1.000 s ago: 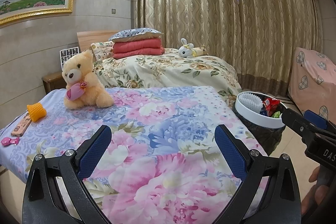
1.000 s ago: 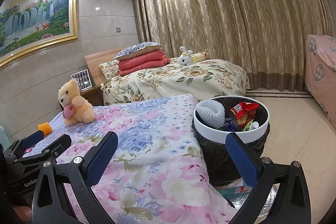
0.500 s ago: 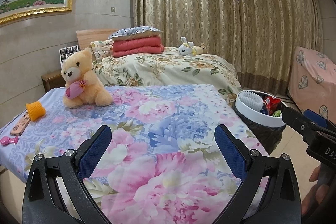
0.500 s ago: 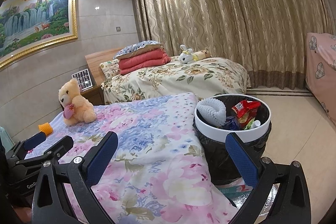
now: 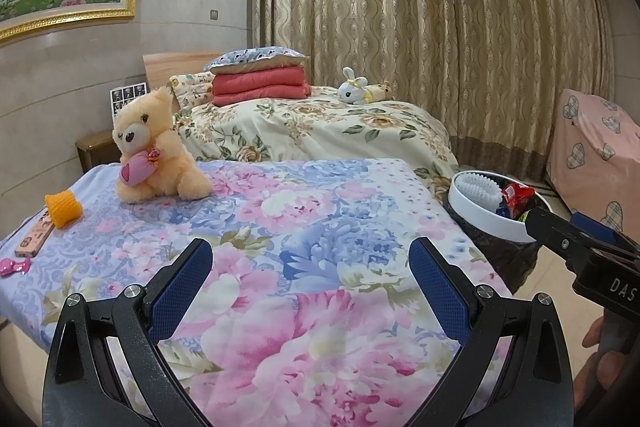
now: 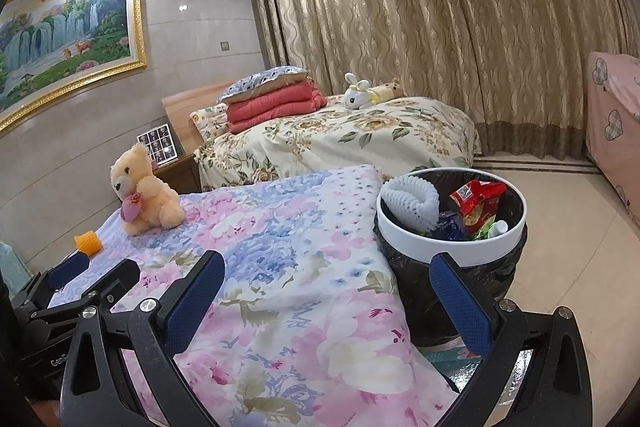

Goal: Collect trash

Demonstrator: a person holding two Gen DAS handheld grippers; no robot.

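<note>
A trash bin (image 6: 452, 251) with a white rim and black liner stands on the floor at the bed's right corner, also seen as the bin (image 5: 480, 215) in the left wrist view. It holds a white foam net (image 6: 412, 201), a red wrapper (image 6: 476, 199) and other scraps. On the floral bedspread, far left, lie an orange foam net (image 5: 64, 209), a wooden strip (image 5: 36, 237) and a pink item (image 5: 14, 267). My left gripper (image 5: 310, 279) hangs open over the bedspread, empty. My right gripper (image 6: 326, 291) is open between bed edge and bin, empty.
A teddy bear (image 5: 154, 147) sits on the near bed (image 5: 280, 211). A second bed (image 5: 320, 123) behind carries folded red blankets, a pillow and a plush rabbit. A nightstand (image 5: 96, 147) stands by the wall. Curtains cover the back; a pink covered piece (image 5: 596, 143) stands right.
Both views shift only slightly; the right gripper has tilted a little toward the bin. Both grippers stay open and empty.
</note>
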